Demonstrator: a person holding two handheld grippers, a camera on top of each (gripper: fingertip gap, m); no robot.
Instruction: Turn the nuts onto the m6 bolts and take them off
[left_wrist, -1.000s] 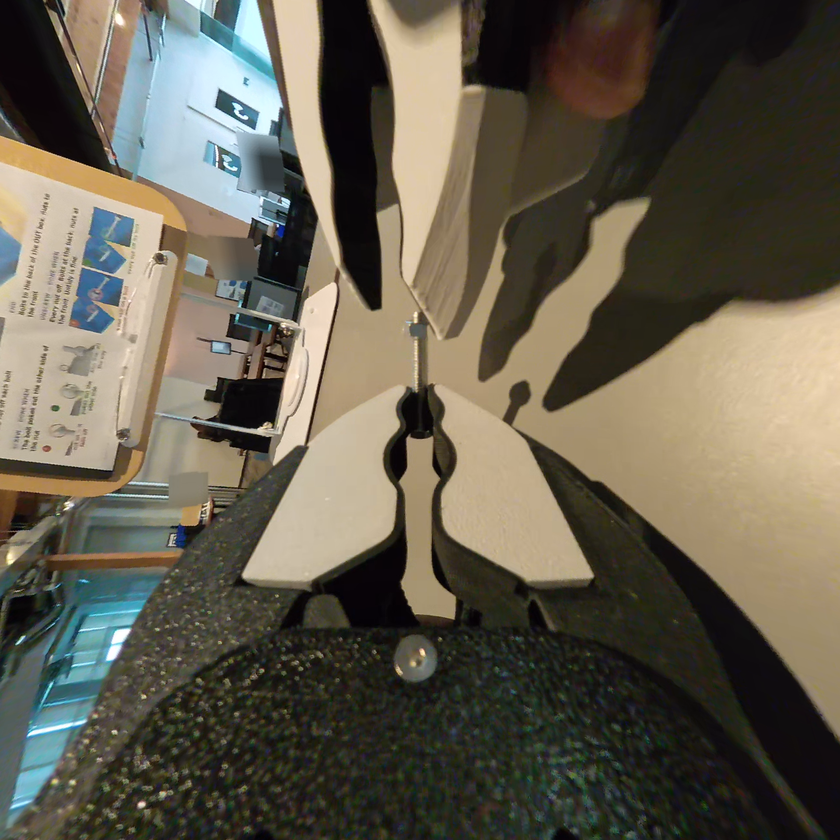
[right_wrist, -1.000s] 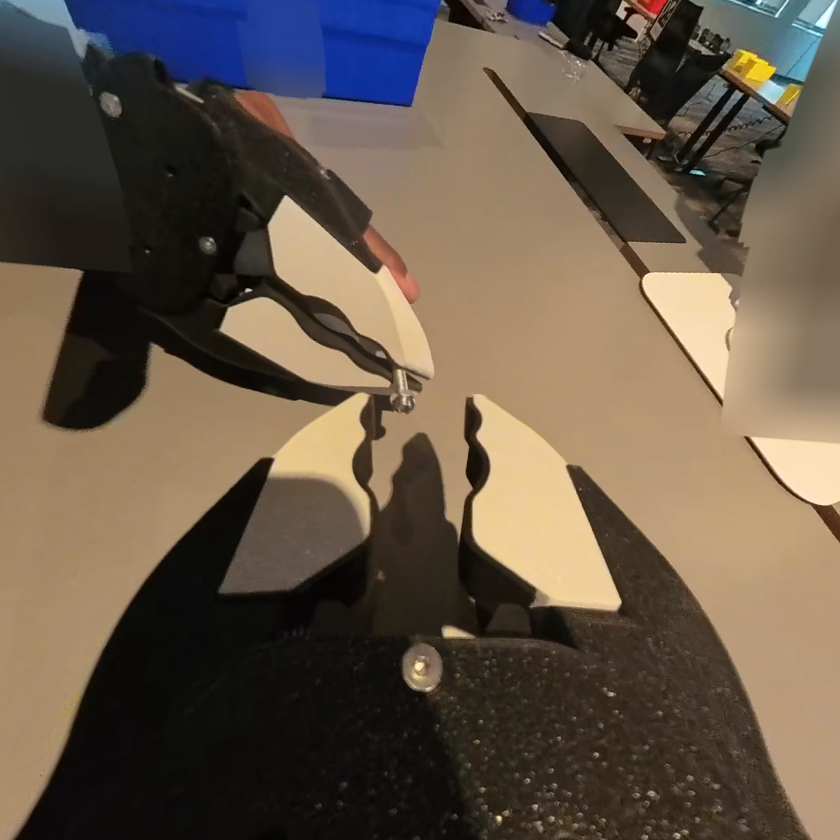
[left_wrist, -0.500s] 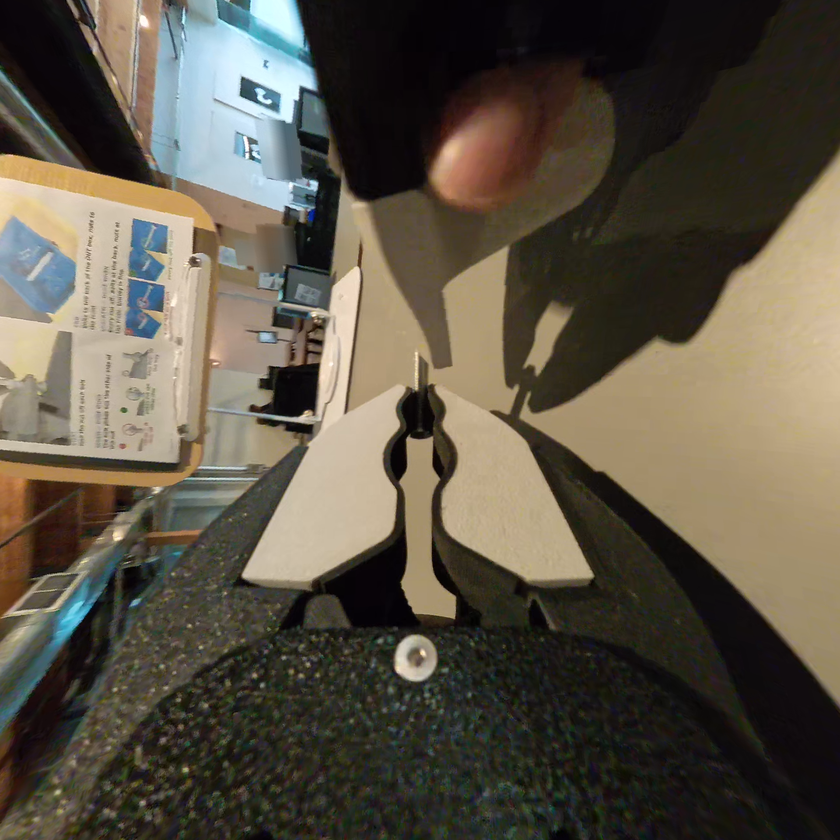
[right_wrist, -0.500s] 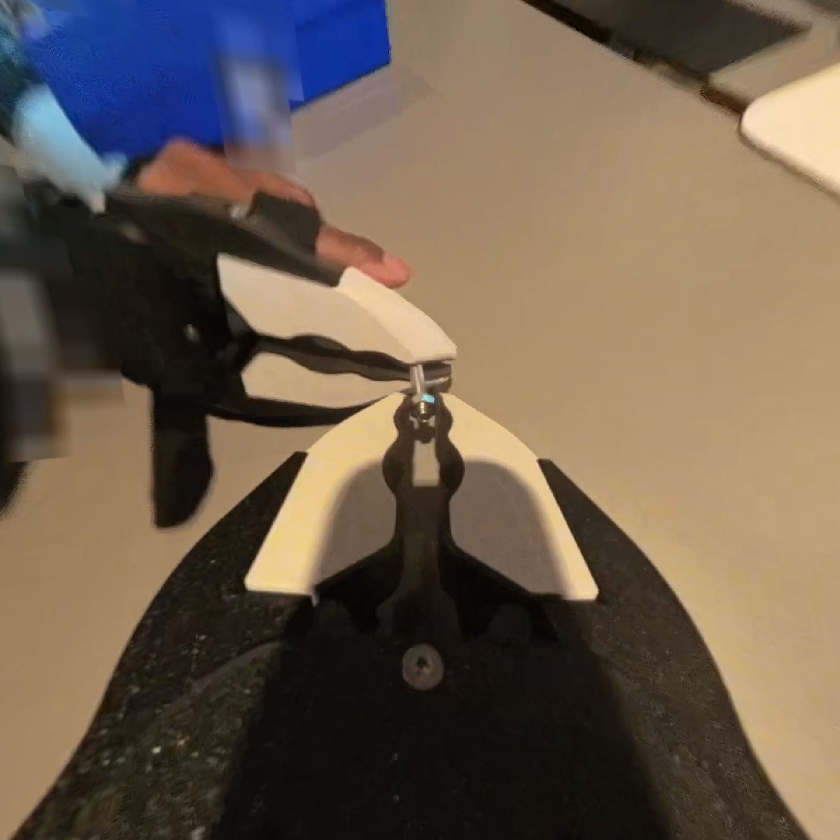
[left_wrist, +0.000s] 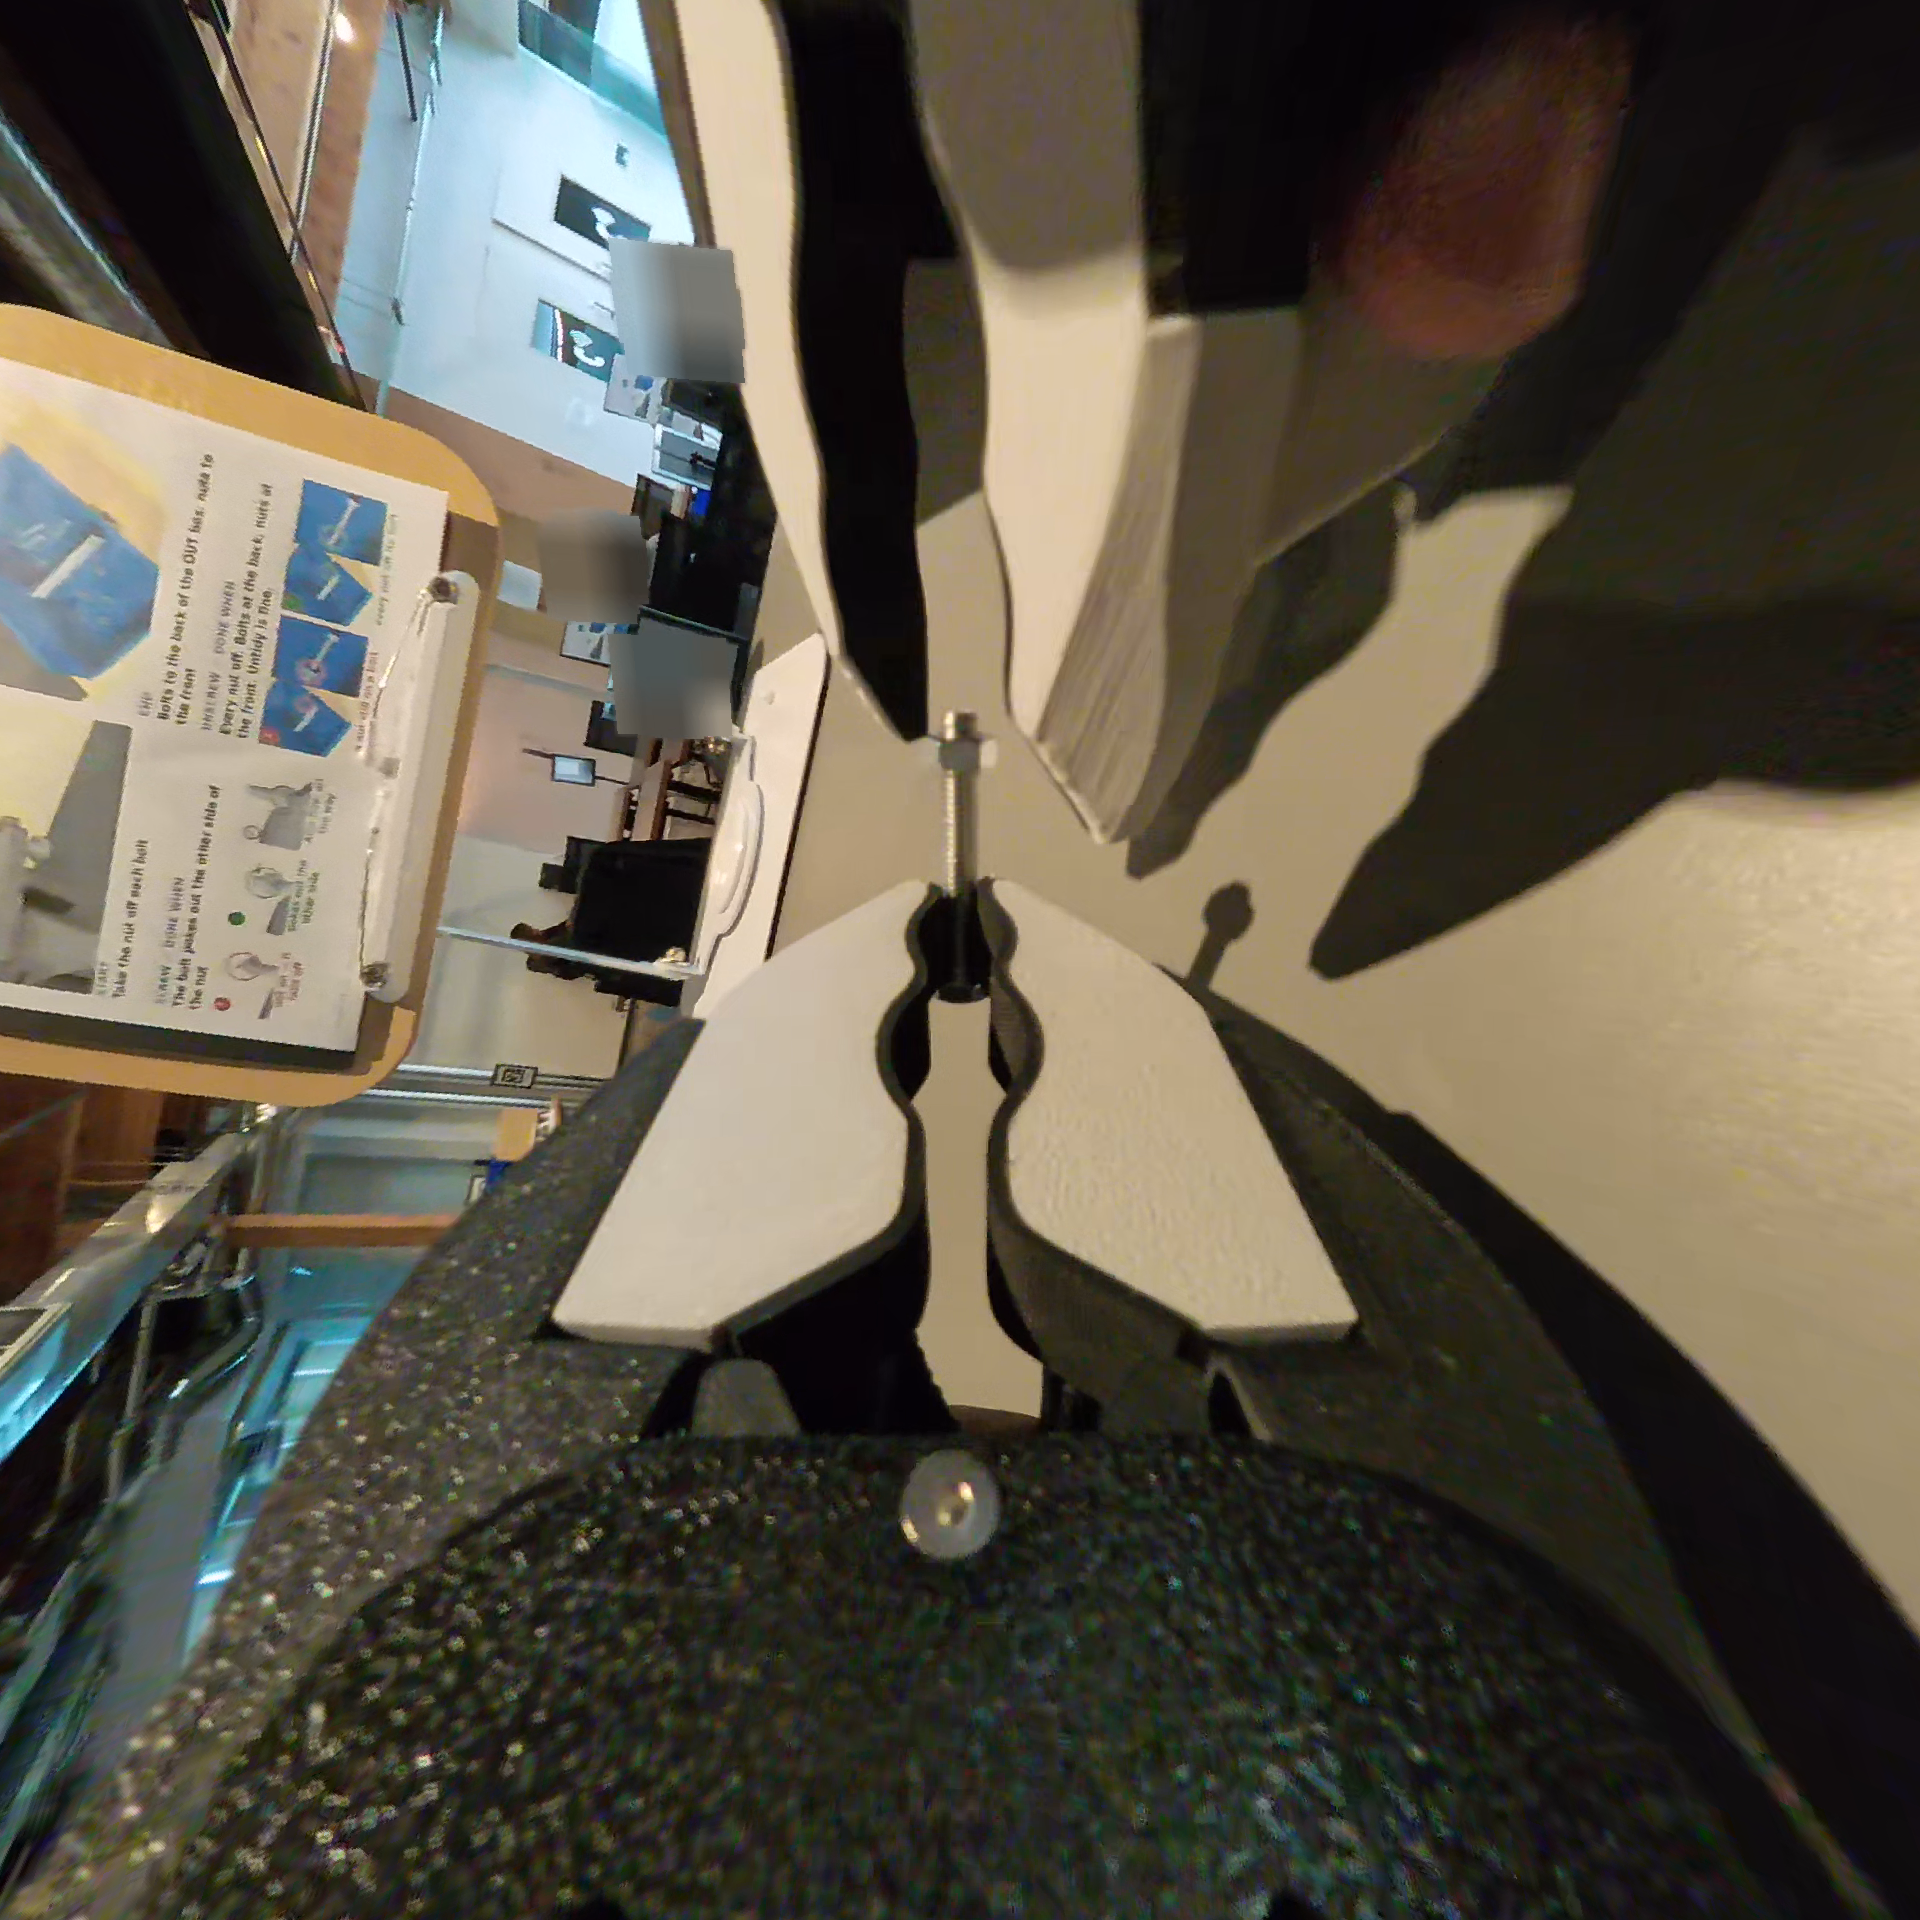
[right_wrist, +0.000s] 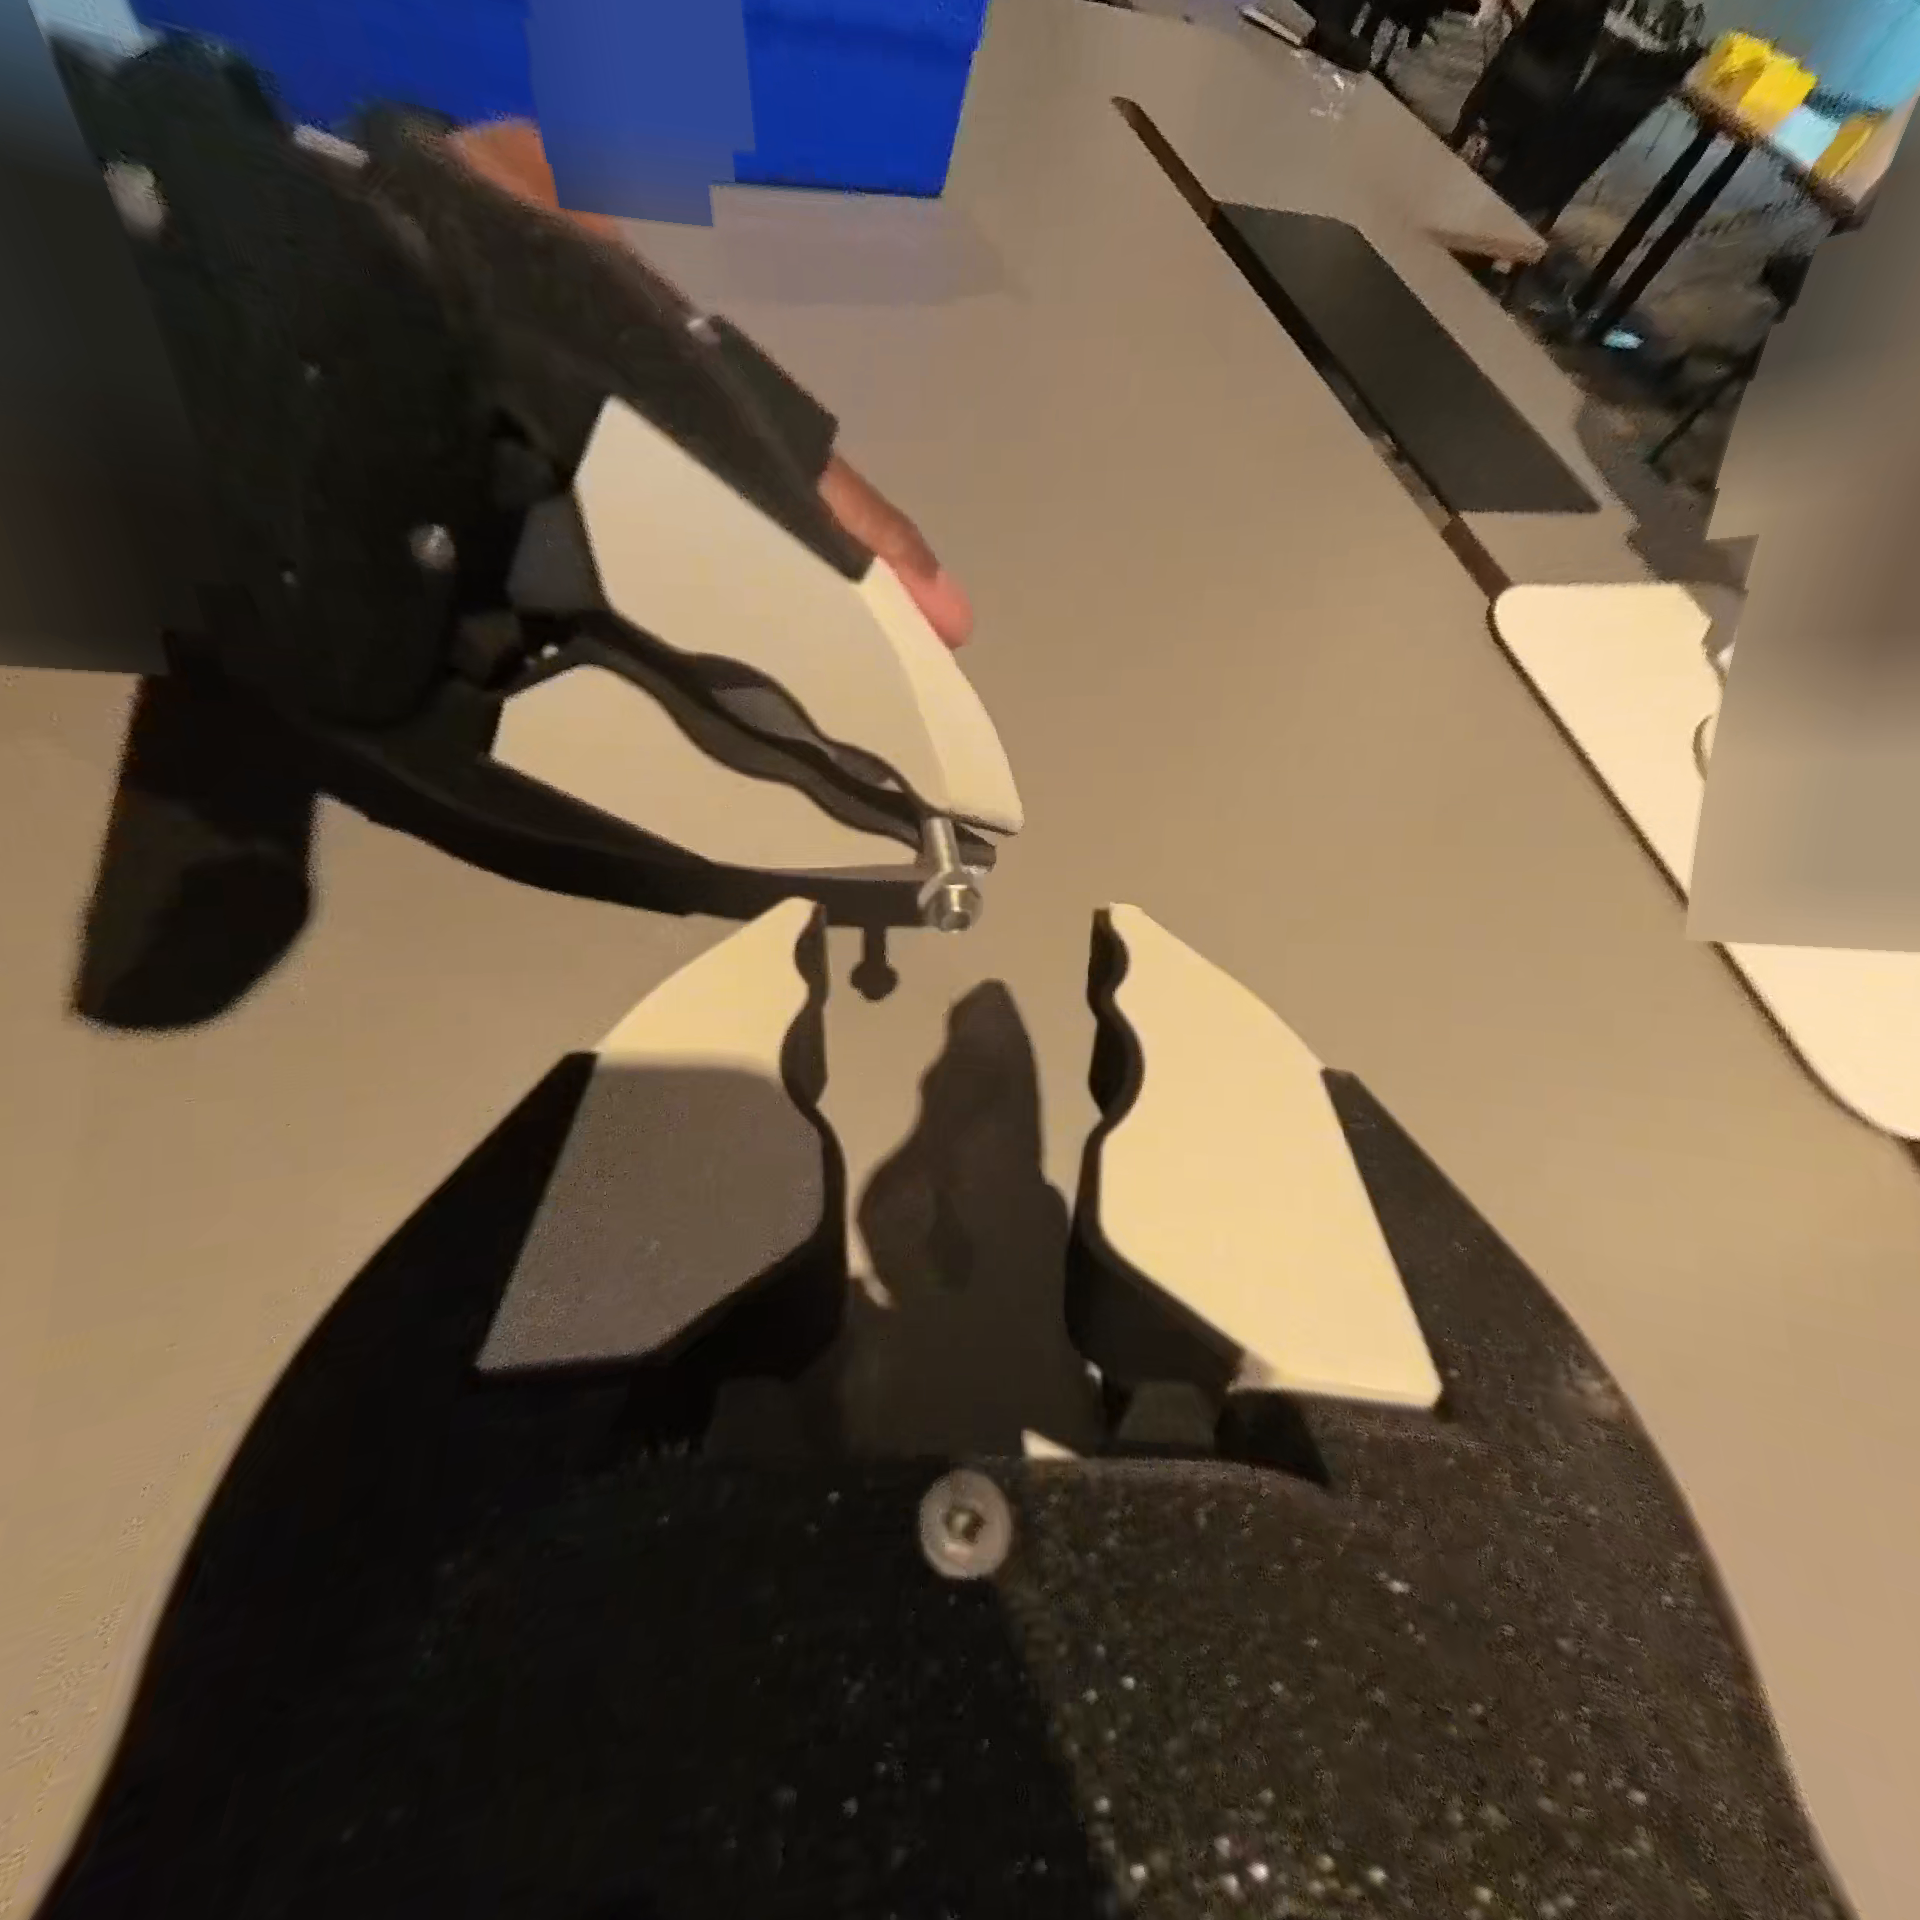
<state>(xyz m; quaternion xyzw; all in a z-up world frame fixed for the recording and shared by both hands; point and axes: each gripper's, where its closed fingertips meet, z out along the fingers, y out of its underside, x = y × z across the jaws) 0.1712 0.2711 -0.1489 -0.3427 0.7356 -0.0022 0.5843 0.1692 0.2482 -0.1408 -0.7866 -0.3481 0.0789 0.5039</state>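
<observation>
My left gripper (left_wrist: 958, 902) is shut on the head end of a silver M6 bolt (left_wrist: 958, 821), which sticks straight out from its tips. A hex nut (left_wrist: 962, 743) sits near the bolt's free end. In the right wrist view the left gripper (right_wrist: 961, 826) holds the bolt (right_wrist: 943, 847) with the nut (right_wrist: 954, 906) facing my right gripper. My right gripper (right_wrist: 956, 920) is open, its tips on either side of and just short of the nut. In the left wrist view its fingers (left_wrist: 1101, 644) hang just beyond the nut, spread apart.
All of this is above a grey table (right_wrist: 1143, 520). A wooden board with an instruction sheet (left_wrist: 208, 727) stands at the left. Blue bins (right_wrist: 831, 94) stand at the table's far end. A white board (right_wrist: 1621, 707) lies at the right, a black mat (right_wrist: 1392, 353) beyond it. My left and right fingertips are right by each other.
Half a second ago my right gripper was shut on the nut at the bolt's end. It has since opened and drawn back a little. The left gripper still holds the bolt.
</observation>
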